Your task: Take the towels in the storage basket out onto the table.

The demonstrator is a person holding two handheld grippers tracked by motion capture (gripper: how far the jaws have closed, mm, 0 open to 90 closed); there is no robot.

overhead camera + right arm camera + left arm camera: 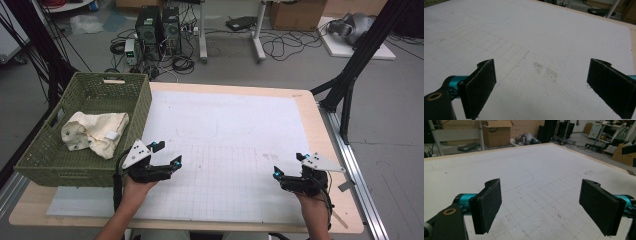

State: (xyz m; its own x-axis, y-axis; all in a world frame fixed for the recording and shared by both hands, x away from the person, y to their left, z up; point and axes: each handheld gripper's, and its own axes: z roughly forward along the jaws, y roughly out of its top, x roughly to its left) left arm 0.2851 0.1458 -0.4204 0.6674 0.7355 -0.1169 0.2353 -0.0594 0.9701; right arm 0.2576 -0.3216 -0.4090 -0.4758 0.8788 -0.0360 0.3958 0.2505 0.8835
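Both claws are released and empty near the bench's (320, 135) front edge. The left claw (167, 153) should reach over the basket's (142, 102) rim and pinch a thick fold of the cloth (95, 132); the right claw (287, 165) stays clear.

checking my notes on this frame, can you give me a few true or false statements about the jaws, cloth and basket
1. Both grippers have open jaws with nothing between them. True: left gripper, right gripper.
2. The cloth lies on the mat. False: it lies in the basket.
3. The basket sits at the table's left side. True.
4. The left gripper holds the cloth. False: its jaws are empty, over the mat.
5. The basket is red. False: it is green.
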